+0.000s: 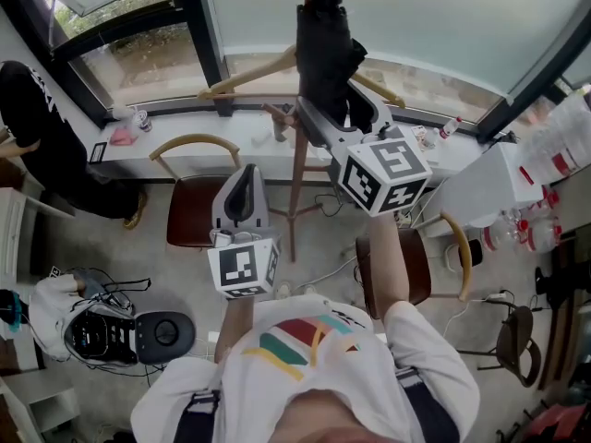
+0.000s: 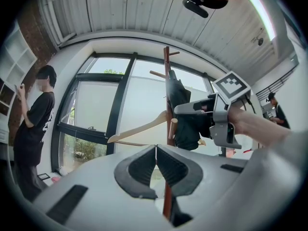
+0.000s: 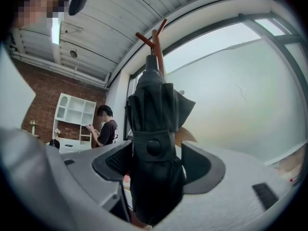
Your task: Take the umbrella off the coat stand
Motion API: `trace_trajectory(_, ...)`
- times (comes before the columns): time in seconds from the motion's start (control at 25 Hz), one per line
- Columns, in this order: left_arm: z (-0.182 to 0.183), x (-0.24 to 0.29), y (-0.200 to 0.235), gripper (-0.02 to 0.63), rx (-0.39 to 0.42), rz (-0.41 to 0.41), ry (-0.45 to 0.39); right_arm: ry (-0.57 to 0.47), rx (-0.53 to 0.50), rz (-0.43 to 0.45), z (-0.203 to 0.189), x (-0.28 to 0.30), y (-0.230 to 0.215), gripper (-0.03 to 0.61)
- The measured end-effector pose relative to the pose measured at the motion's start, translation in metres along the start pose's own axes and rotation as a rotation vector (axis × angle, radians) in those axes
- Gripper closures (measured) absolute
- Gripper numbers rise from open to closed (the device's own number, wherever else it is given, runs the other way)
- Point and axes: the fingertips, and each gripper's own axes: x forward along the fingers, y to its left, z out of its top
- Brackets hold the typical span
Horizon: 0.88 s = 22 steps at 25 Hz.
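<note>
The folded black umbrella (image 3: 154,143) hangs against the pole of the wooden coat stand (image 1: 297,187), high up, with its strap snapped shut round it. The right gripper (image 1: 343,109) is held level at it with its jaws spread wide. The umbrella stands between them: the left pad lies at or against the cloth, and the right pad shows a gap, so nothing is clamped. The left gripper (image 2: 156,150) waits nearer and to the left, its jaws closed together with nothing between them, pointing towards the stand's pole.

A bare wooden hanger (image 1: 249,74) hangs on the stand just left of the umbrella, one arm reaching out to the left and the other showing past the umbrella on the right. Bare pegs (image 3: 155,38) stick out above the umbrella's top. Behind the stand is a big frosted window (image 1: 434,17) with dark frames and a white sill (image 1: 231,137) holding small odds and ends.

On the floor, a brown-seated chair (image 1: 194,206) stands left of the stand's legs and a second chair (image 1: 420,266) right of them, under the right arm. A person in black (image 1: 37,127) stands far left by the window. Plastic bottles (image 1: 531,233) sit at the far right, and a black bag (image 1: 106,330) lies on the floor near left.
</note>
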Motion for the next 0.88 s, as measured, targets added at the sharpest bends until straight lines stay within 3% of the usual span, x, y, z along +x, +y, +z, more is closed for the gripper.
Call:
trace_trajectory(0.44, -0.0058, -0.0001, 0.0049, 0.606, -0.006, 0.013, 0.014, 0.008, -0.055, -0.032, -0.0016, 0.0025, 0.0016, 0.357)
trace_trajectory(0.88, -0.0032, 0.0017, 0.0015, 0.606, 0.001, -0.006, 0.011, 0.022, -0.093, -0.075, -0.0006, 0.0017, -0.0045, 0.368)
